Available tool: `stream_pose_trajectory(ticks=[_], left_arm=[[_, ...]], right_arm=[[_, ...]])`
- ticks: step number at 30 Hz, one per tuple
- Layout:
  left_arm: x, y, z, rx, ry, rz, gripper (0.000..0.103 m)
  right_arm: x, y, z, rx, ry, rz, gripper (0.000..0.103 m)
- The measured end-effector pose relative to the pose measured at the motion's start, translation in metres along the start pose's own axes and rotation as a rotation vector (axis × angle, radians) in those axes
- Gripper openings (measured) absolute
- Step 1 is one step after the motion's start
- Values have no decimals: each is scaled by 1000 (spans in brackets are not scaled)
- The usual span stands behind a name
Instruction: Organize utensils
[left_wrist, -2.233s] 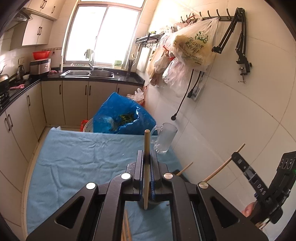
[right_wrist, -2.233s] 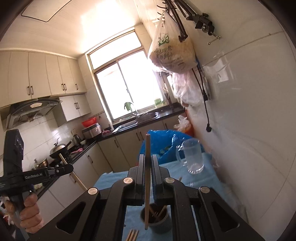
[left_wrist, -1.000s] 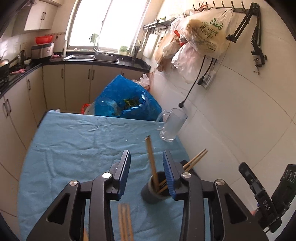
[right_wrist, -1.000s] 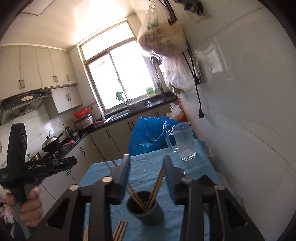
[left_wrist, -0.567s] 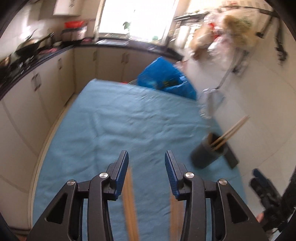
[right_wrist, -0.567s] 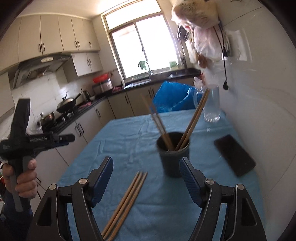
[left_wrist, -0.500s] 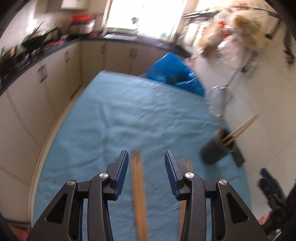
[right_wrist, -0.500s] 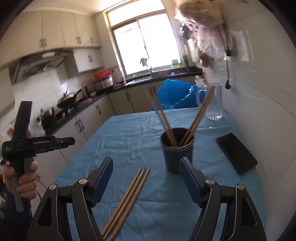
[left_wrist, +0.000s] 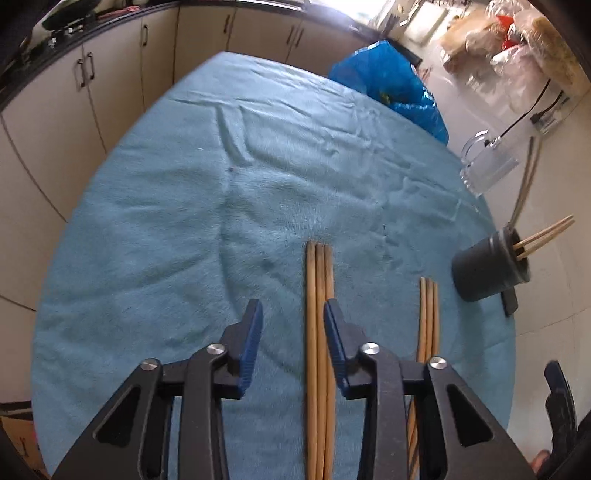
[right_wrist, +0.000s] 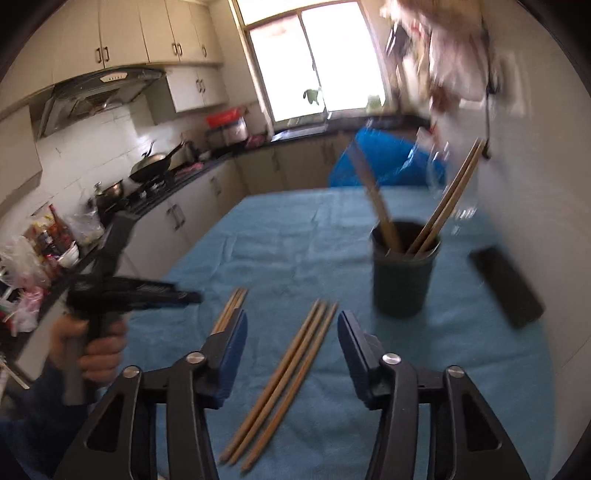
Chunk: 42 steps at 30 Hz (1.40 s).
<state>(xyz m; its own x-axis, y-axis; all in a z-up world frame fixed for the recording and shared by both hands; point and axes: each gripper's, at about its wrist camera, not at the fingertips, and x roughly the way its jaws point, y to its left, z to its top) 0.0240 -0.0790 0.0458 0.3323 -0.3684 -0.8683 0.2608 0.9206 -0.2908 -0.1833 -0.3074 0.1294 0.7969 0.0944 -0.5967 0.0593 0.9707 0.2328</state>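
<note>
Left tool (left_wrist: 291, 314), jaws closing with nothing yet pinched, hangs over three chopsticks (left_wrist: 319, 332) lying on the blue tabletop (left_wrist: 184, 203), just inside its right finger. Right tool (right_wrist: 290, 328), jaws likewise closing and empty, straddles another three chopsticks (right_wrist: 291, 365); the dark cup (right_wrist: 402, 273) of chopsticks stands ahead, to its right.

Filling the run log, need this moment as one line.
left gripper: closing, empty, over chopstick trio | right gripper: closing, empty, over second trio | dark cup: holds chopsticks
</note>
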Motion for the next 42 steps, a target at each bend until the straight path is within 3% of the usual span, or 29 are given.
stream_pose_trajectory(ticks=[4,10,16,23,28,34,38,42], left_arm=[[28,-9,11,20,41,26,17],[47,-20,18,45,54,46,17],[43,-13,16,47,41,55,11],[41,5,20,7,42,12,11],[46,-8,22,37,23,73,9],[32,18,9,-11,-8,69,7],[28,33,4,-14,-25,8,7],[27,35,1,-5,-52,-14,9]], right_arm=[[3,-2,-1,-6,5,-39,54],[5,-10,-3,18,23,-64,54],[12,-14,-3,40,59,-65,54],[25,-13,-2,46,96,-65,54],[43,-9,1,52,134,-66,53],[74,-6,1,65,223,-63,38],[101,-6,9,106,290,-4,29],[132,-5,24,152,334,40,28]])
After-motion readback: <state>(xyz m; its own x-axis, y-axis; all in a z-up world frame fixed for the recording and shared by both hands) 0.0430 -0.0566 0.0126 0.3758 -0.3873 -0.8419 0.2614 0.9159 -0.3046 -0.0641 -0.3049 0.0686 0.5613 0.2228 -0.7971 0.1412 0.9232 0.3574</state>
